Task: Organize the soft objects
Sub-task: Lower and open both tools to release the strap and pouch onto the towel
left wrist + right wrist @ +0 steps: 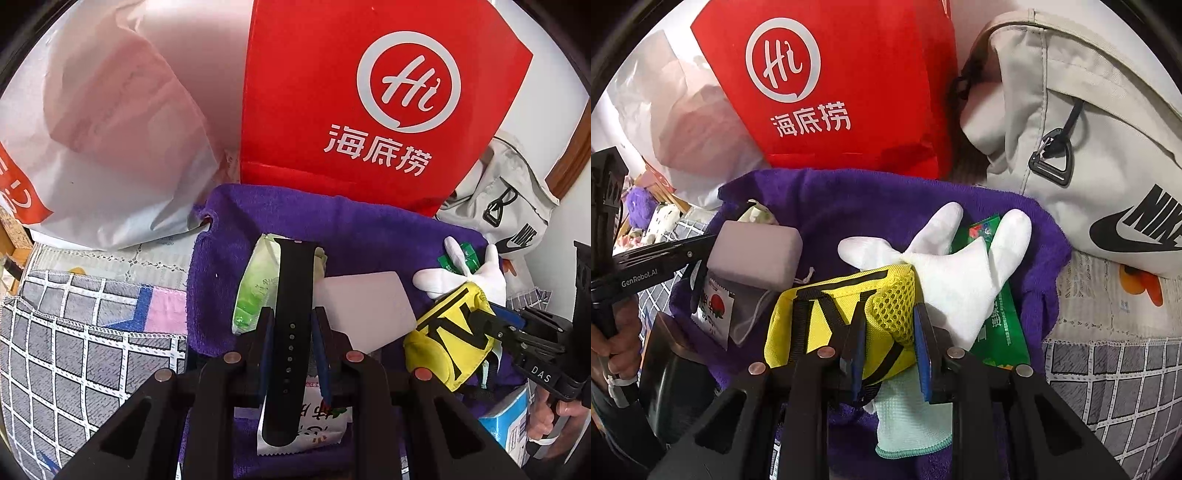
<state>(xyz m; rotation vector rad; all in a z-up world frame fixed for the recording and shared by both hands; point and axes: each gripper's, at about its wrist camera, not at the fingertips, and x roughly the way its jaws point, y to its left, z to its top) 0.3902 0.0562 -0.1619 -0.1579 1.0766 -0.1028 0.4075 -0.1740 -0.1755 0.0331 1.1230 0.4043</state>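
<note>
A purple towel lies spread on the bed and holds the objects. My left gripper is shut on a black watch strap, which lies over a green wipes pack. A pale grey sponge block sits beside it, also in the right wrist view. My right gripper is shut on a yellow mesh pouch with black straps, seen from the left too. A white glove lies over a green packet just beyond it.
A red paper bag stands behind the towel, with a white plastic bag on its left and a grey Nike bag on its right. A strawberry snack packet, a mint cloth and a blue box lie nearby.
</note>
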